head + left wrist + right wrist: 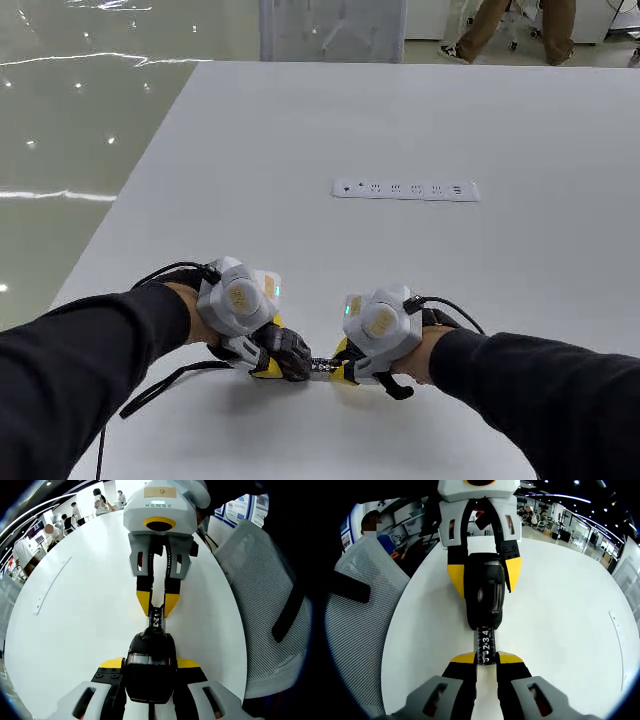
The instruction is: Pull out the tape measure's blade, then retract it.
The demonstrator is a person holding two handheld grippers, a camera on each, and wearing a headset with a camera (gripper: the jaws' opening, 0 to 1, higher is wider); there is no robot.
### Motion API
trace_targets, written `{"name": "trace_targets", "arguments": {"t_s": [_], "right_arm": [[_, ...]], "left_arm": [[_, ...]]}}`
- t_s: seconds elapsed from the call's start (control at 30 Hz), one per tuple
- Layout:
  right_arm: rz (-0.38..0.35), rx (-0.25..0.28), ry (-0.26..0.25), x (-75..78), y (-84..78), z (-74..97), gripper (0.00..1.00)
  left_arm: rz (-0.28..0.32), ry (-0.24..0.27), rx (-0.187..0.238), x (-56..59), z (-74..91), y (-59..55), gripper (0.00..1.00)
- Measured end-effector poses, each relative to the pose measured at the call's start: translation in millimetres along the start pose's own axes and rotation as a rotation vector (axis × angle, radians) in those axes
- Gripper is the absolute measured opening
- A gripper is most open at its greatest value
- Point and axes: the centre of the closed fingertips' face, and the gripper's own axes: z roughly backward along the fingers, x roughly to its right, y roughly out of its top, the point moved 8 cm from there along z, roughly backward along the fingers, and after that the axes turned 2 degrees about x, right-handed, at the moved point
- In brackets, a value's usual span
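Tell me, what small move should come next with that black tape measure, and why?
Probably draw the right gripper straight back, away from the left gripper. The left one clamps the black plastic tape measure case, the right pinches the tip of the pale numbered blade, and only a short stretch of blade shows between them, so the pull-out looks barely begun.

White worktop (300, 130): plain, matte surface. One white power strip (405, 189) lies flat on it, toward the far right, its sockets in a single row. A glossy floor (70, 110) to the left reflects ceiling lights. A grey mesh chair (260, 605) stands beside the worktop's edge. A person's legs (515, 25) show beyond the far edge.
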Motion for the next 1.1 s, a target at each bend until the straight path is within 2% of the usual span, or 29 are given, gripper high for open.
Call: {"name": "trace_targets", "arguments": {"t_s": [0.27, 1.1], "right_arm": [[-0.014, -0.008, 0.003, 2.1, -7.6, 7.2, 0.10], [-0.053, -0.020, -0.001, 1.4, -24.6, 21.1, 0.10]], "left_arm": [[0.012, -0.003, 0.004, -1.0, -0.1, -0.1, 0.32], [-0.001, 0.002, 0.014, 0.6, -0.6, 0.1, 0.32]]}}
